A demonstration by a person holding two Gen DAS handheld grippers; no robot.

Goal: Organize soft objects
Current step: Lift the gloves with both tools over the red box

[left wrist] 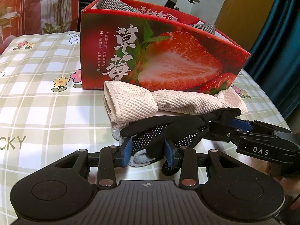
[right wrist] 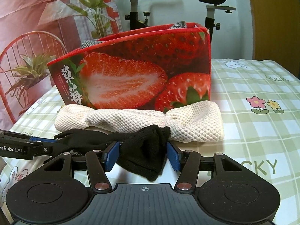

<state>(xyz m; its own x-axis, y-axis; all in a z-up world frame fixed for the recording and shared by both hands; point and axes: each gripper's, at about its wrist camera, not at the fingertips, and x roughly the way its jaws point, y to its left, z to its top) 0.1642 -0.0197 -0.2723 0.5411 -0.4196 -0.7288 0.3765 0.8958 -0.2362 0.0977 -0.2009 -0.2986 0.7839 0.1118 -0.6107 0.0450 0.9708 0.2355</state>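
A black glove [left wrist: 168, 129] with white grip dots lies on a pale pink knitted cloth [left wrist: 142, 101] in front of a red strawberry box [left wrist: 159, 56]. My left gripper [left wrist: 148, 153] has its blue pads around the glove's finger end and a grey sock [left wrist: 138, 157]. My right gripper [right wrist: 142, 155] has its pads around the glove's cuff [right wrist: 146, 150]; in the left wrist view it [left wrist: 241, 127] reaches in from the right. The pink cloth [right wrist: 142, 120] and box [right wrist: 142, 71] also show in the right wrist view. Grey mesh cloth [left wrist: 116, 3] sticks out of the box.
The table [left wrist: 37, 101] wears a green checked cloth with flowers. An exercise bike [right wrist: 211, 9] stands behind the box. A red wire chair [right wrist: 28, 43] and plants stand at the left in the right wrist view. A blue curtain [left wrist: 277, 46] hangs at the right.
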